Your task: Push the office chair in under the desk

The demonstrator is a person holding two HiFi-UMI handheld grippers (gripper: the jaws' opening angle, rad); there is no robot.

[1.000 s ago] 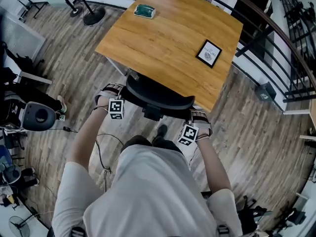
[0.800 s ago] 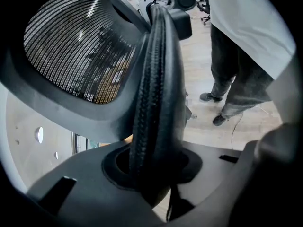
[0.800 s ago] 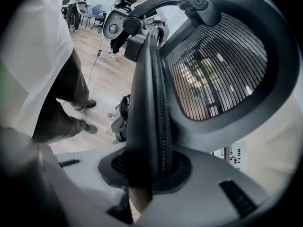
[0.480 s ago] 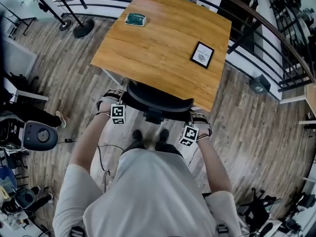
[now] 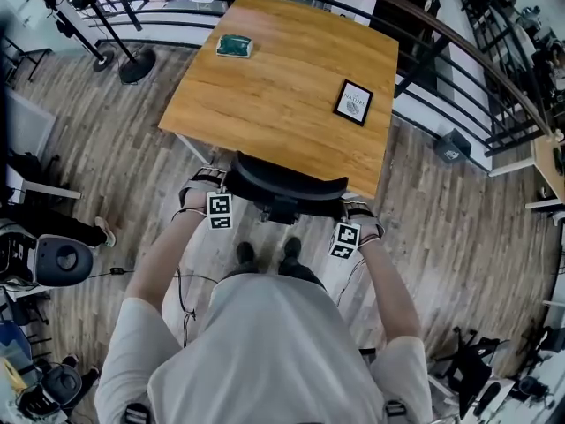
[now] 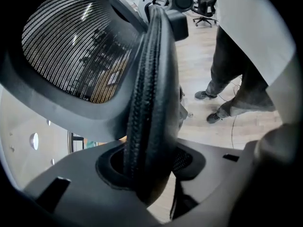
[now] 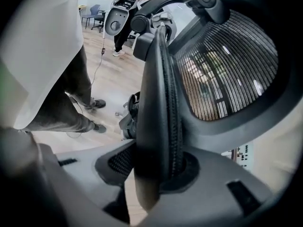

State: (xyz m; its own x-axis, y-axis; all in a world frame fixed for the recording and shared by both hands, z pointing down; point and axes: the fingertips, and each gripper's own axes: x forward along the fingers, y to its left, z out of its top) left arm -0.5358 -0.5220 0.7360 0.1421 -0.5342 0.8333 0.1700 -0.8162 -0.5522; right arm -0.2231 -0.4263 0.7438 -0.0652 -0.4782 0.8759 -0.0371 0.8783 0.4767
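Left gripper [image 6: 150, 162]: jaws part open, have just been opening. The padded side edge of the office chair [image 5: 284, 184] backrest stands between them, seated against one jaw with a slim gap at the other, so no squeeze.

Right gripper [image 7: 154, 167]: same story. Jaws have just been opening, the backrest's other side edge is between them, and it is loose on one side.

Head view: left gripper at 9 o'clock of the backrest, right gripper at 3 o'clock, marker cubes facing up. Both are angled down.

The chair's black mesh back is upright, right at the 6 o'clock edge of the desk [image 5: 274, 78]. The seat is out of sight beneath the wooden top.

The person's shoes [image 5: 245, 254] are on the floor at 6 o'clock of the chair, just behind it.

On the desk: a small green item [image 5: 234, 46] near the 11 o'clock corner and a black-framed card [image 5: 353, 102] near the 3 o'clock edge, well apart.

Wood plank floor [image 5: 441, 219] all around. A curved railing [image 5: 468, 60] runs from 12 to 3 o'clock past the desk. A round stand base [image 5: 139, 64] sits at 10 o'clock.
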